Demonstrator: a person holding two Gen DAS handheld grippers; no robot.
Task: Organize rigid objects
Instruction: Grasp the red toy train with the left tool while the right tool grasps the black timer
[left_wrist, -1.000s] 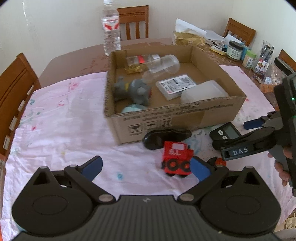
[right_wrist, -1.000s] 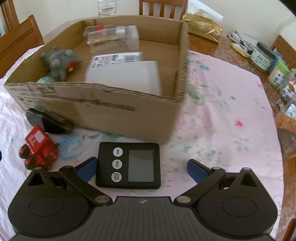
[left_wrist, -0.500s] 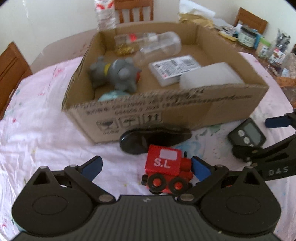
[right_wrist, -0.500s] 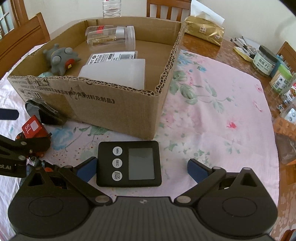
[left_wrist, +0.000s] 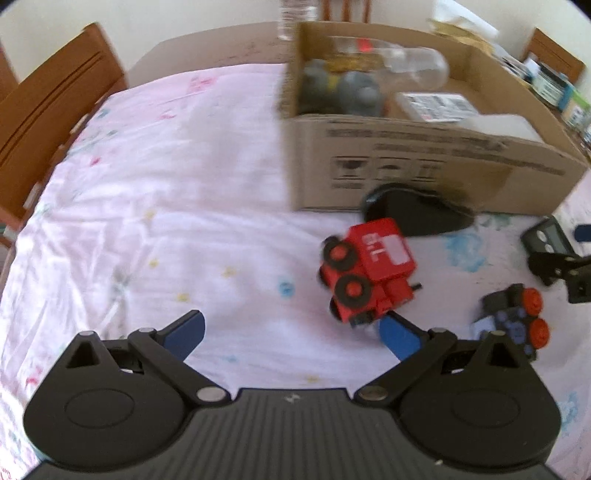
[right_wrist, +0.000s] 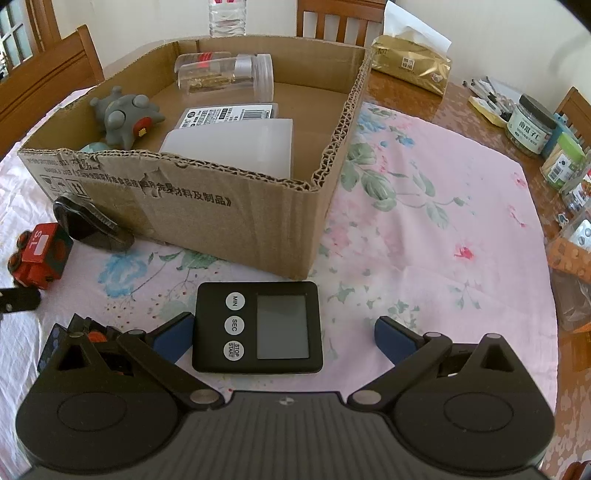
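A red toy train (left_wrist: 369, 269) stands on the pink cloth just beyond the right fingertip of my open left gripper (left_wrist: 291, 328), outside the gap. A black oval object (left_wrist: 417, 214) leans against the cardboard box (left_wrist: 424, 162). A dark toy with red wheels (left_wrist: 513, 317) lies further right. My right gripper (right_wrist: 284, 338) is open around a black digital timer (right_wrist: 258, 326), which lies flat close to its left finger. From the right wrist view the train (right_wrist: 40, 254) and the oval object (right_wrist: 88, 225) are at the far left.
The box wall (right_wrist: 229, 221) stands right behind the timer; inside are a grey toy (right_wrist: 123, 116), clear jars (right_wrist: 225, 75), a labelled flat pack (right_wrist: 229, 116) and a white container (right_wrist: 236, 144). Jars and packets (right_wrist: 532, 123) crowd the table's right side. Wooden chairs (left_wrist: 48, 107) stand on the left.
The left gripper has swung to the left, so the train has shifted from between its fingers to beyond its right fingertip. The right gripper has stayed around the timer.
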